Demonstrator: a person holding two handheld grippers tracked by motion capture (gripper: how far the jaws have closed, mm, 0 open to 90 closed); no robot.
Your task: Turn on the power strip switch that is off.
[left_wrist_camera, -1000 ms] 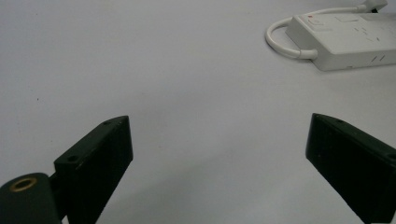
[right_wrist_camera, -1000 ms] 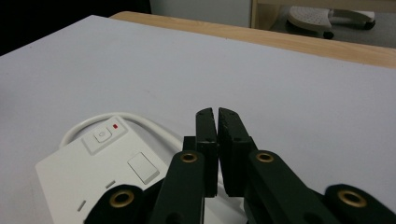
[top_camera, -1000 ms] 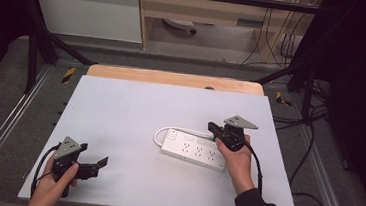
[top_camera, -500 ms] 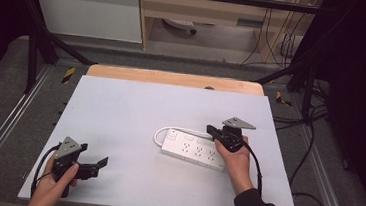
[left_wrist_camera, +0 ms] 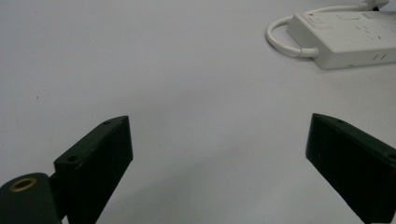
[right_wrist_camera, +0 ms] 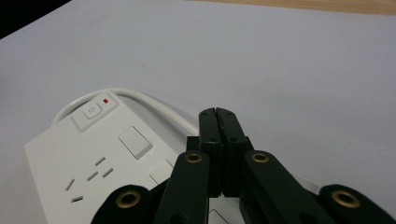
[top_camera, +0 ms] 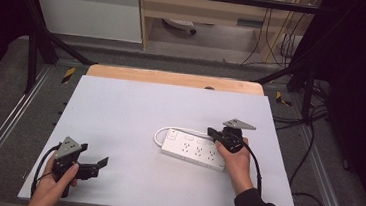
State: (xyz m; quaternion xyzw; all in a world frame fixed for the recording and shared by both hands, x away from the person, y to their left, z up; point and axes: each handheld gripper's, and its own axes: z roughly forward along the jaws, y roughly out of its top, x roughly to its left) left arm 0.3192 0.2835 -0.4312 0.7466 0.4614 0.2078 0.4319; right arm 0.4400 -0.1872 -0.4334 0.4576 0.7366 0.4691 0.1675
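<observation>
A white power strip (top_camera: 194, 150) lies flat on the white table (top_camera: 145, 105), right of centre. Its switch with a red light (right_wrist_camera: 95, 109) is at the left end, and its white cable (top_camera: 161, 131) loops round behind it. My right gripper (top_camera: 213, 133) is over the strip's right end, pointing left, its jaws pressed together with nothing between them (right_wrist_camera: 218, 113). Near the table's front left corner, my left gripper (top_camera: 96, 167) is held low and open. Between its jaws is bare table (left_wrist_camera: 219, 123), and the strip (left_wrist_camera: 345, 37) lies far ahead of it at the upper right.
A wooden edge (top_camera: 173, 78) runs along the back of the table. Metal rails (top_camera: 2, 132) flank both sides, and dark cables (top_camera: 313, 144) trail on the floor to the right. A cabinet and shelf stand beyond the table.
My right gripper has shifted only slightly over the strip's right end, jaws still together. The left gripper and the strip have not moved.
</observation>
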